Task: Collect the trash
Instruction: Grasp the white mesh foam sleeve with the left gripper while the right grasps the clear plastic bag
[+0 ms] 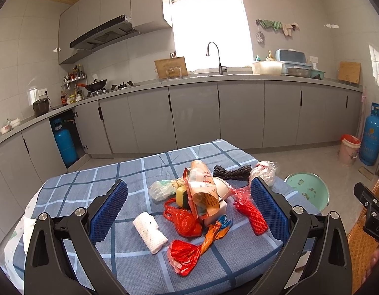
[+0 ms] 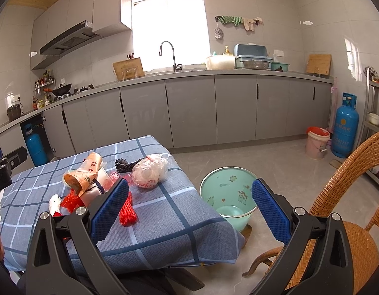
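Observation:
A pile of trash lies on the blue checked tablecloth (image 1: pixel 91 182): an orange printed wrapper (image 1: pixel 201 186), red plastic bags (image 1: pixel 184 221), a red foam net (image 1: pixel 250 213), a white foam net (image 1: pixel 150 231), a black rope bundle (image 1: pixel 232 172) and a knotted clear bag (image 1: pixel 263 170). My left gripper (image 1: pixel 189 209) is open and empty, its fingers either side of the pile. My right gripper (image 2: pixel 189 209) is open and empty over the table's right edge, the red foam net (image 2: pixel 126 211) by its left finger. A mint green bin (image 2: pixel 226 194) stands on the floor beside the table.
A wicker chair (image 2: pixel 349 221) stands at the right. A pink bucket (image 2: pixel 316 142) and a blue gas cylinder (image 2: pixel 344 127) stand by the far wall. Grey kitchen cabinets (image 2: pixel 189 108) run behind the table. The right gripper's body (image 1: pixel 371 211) shows at the left view's edge.

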Demonstrator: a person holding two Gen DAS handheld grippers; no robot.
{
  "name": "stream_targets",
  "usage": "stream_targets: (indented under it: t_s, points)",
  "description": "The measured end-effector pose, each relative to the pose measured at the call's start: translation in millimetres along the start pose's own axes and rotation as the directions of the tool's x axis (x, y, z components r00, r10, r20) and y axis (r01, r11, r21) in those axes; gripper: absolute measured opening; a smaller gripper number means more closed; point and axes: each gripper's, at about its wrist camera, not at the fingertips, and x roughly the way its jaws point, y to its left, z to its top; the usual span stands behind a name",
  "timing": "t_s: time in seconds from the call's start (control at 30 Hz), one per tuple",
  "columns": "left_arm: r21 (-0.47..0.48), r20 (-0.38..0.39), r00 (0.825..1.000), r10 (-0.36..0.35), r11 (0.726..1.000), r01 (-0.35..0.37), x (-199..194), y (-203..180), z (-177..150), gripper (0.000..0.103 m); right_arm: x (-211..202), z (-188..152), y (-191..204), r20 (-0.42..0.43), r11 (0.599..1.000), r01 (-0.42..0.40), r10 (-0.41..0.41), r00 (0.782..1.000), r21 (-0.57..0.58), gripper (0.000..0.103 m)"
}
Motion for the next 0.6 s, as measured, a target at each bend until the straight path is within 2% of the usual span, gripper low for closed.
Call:
stream_targets:
  t_s: [0.07, 0.2, 0.4, 0.6]
  points:
    - [0.003, -0.003, 1.0, 0.014, 1.0, -0.014, 3.5, 1.9, -0.1, 0.099, 3.9, 0.0, 0.3, -0.004, 1.0, 0.003, -0.003, 1.0, -0.003, 0.098]
    - [-0.008, -0.034, 0.995, 0.088, 0.996, -0.089, 23.5, 21.5, -5.8, 0.099, 18.7, -2.2, 4.3, -0.022, 1.0, 0.007, -0.007, 1.0, -0.015, 0.098]
    - [-0.05, -0.112, 0.963, 0.246, 0.966, -0.253, 64.1, 78.1, -22.5, 0.099, 46.0, -4.3, 17.3, -0.052, 0.999, 0.001, -0.004, 0.999, -0.049, 0.098]
    - [-0.069, -0.218, 0.932, 0.289, 0.948, -0.311, 101.3, 116.8, -44.2, 0.099, 80.6, 1.1, 33.2, -0.108, 0.998, -0.018, 0.011, 0.994, -0.066, 0.098]
